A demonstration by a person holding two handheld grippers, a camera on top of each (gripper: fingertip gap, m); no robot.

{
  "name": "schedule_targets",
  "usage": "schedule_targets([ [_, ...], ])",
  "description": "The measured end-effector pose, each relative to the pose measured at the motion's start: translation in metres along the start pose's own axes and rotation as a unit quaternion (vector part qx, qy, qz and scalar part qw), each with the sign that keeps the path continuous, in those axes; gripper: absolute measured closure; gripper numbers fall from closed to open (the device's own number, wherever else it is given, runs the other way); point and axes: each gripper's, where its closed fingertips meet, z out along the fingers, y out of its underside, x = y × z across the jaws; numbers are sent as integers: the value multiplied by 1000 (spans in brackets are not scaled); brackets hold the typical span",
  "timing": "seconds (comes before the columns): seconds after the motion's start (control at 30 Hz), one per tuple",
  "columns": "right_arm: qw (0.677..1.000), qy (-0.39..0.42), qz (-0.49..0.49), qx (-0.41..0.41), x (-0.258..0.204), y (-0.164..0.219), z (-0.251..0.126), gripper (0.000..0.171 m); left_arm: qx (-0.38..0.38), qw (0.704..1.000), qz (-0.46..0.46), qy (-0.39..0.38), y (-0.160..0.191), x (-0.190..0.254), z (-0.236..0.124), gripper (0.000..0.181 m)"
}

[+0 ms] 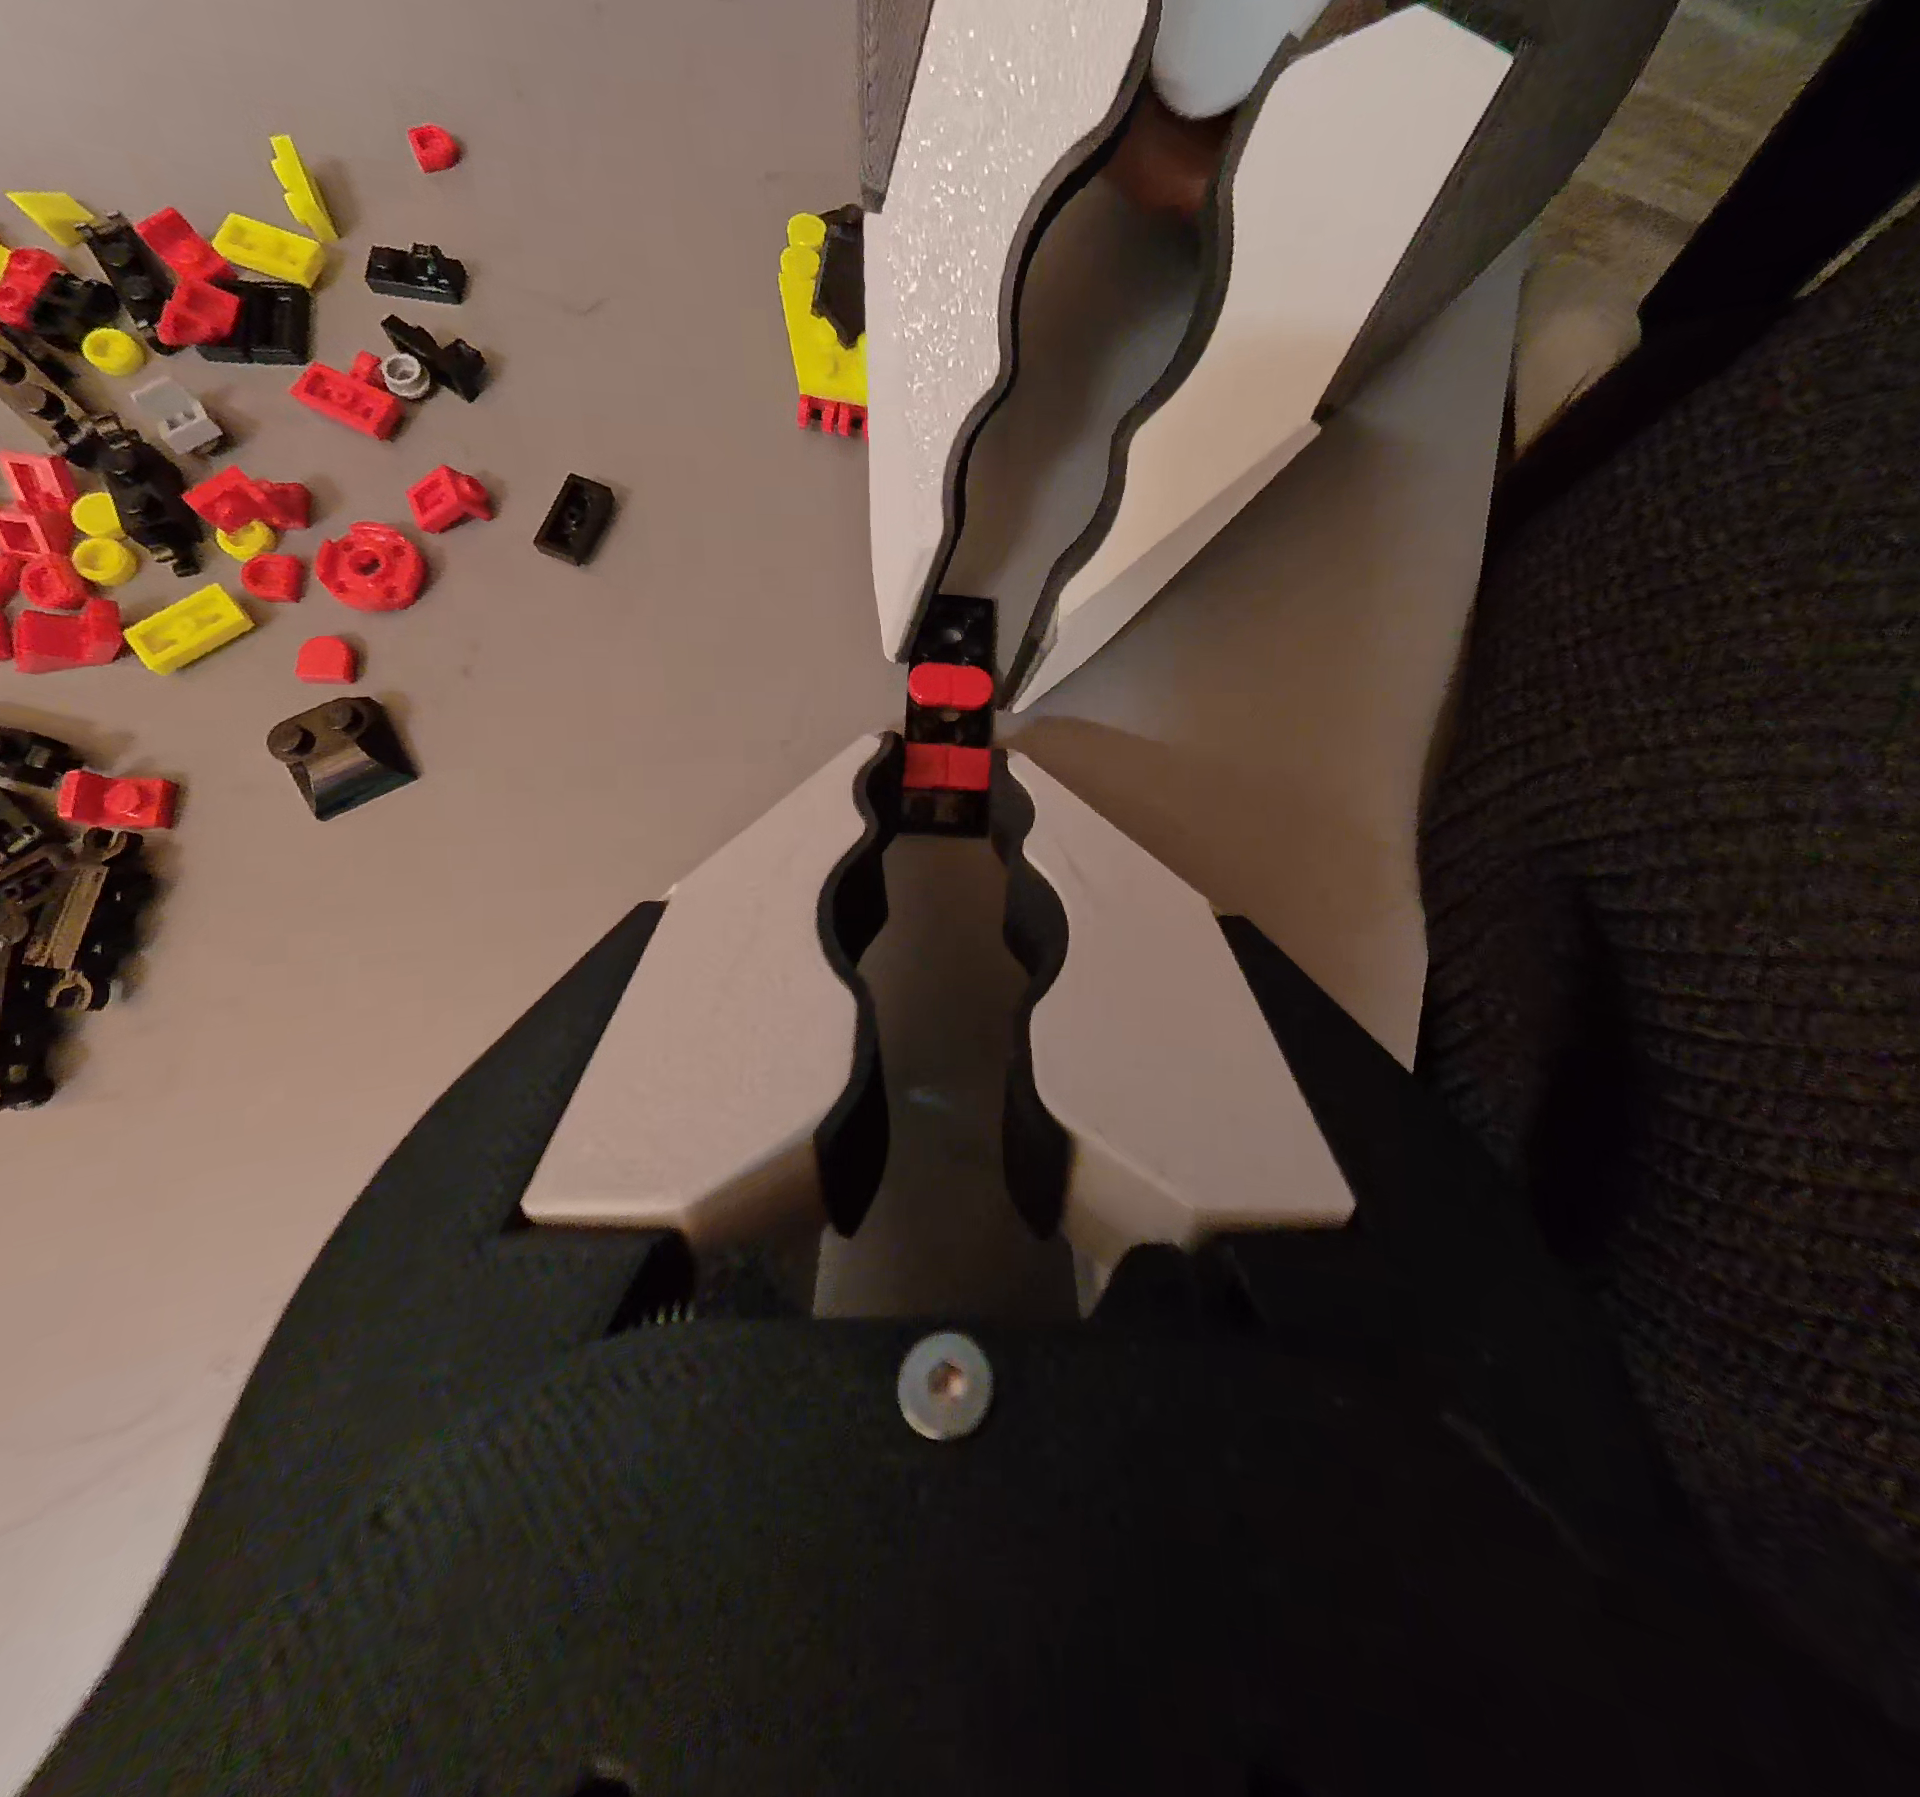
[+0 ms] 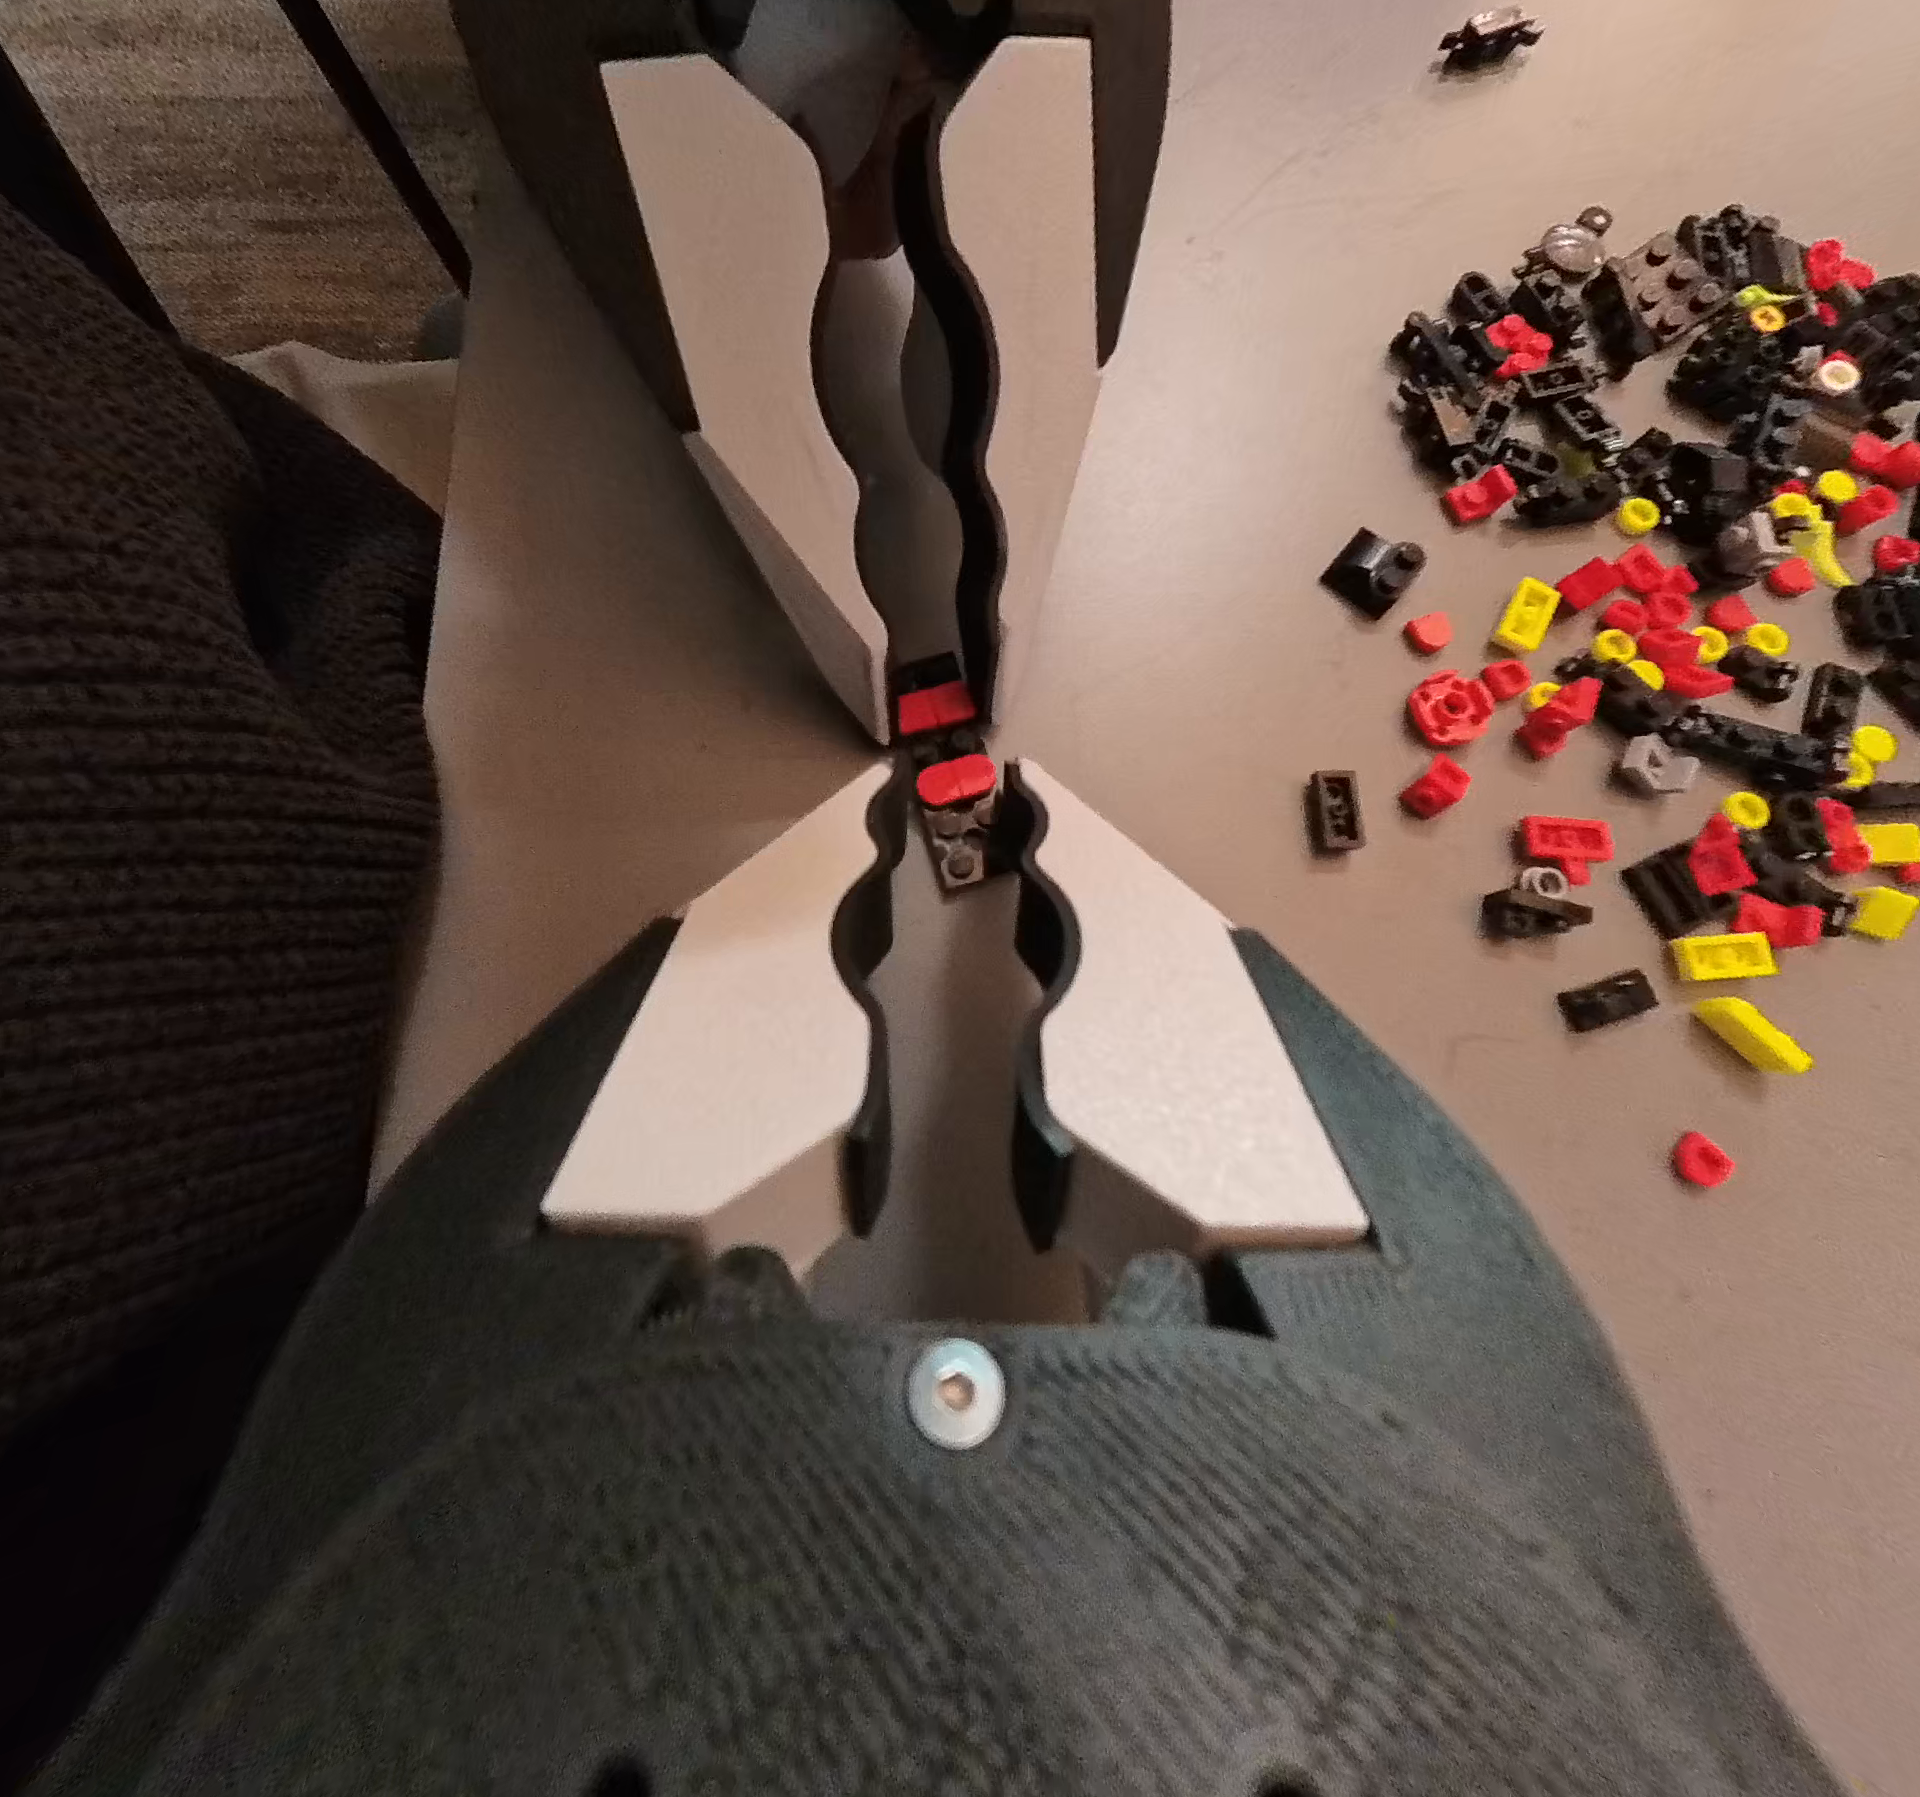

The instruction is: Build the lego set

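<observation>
My left gripper (image 1: 943,752) is shut on a small black piece topped with a red square tile (image 1: 945,767). My right gripper (image 1: 961,672) comes in from the top, tip to tip with the left, shut on a black plate carrying a red rounded tile (image 1: 948,685). The two pieces touch end to end above the table; I cannot tell whether they are locked together. In the right wrist view my right gripper (image 2: 954,767) holds the plate with the rounded tile (image 2: 956,779), and the left gripper (image 2: 940,721) holds the square-tile piece (image 2: 932,708) opposite.
A pile of loose red, yellow and black bricks (image 1: 156,459) lies on the grey table (image 1: 623,85), also in the right wrist view (image 2: 1714,604). A yellow partial build (image 1: 826,334) stands behind the right gripper's finger. Dark knit fabric (image 1: 1714,812) lies past the table's edge. The tips of both grippers are at nearly the same place.
</observation>
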Motion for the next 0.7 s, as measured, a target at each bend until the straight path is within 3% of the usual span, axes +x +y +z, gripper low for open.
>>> schedule_targets([
  [0.43, 1000, 12, -13, -15, 1, 5, 2, 158, 5, 1000, -15, -11, 2, -10, -4, 161],
  [0.7, 1000, 18, -6, -11, 3, 4, -1, 158, 82, 976, -138, -145, 7, -95, -54, 161],
])
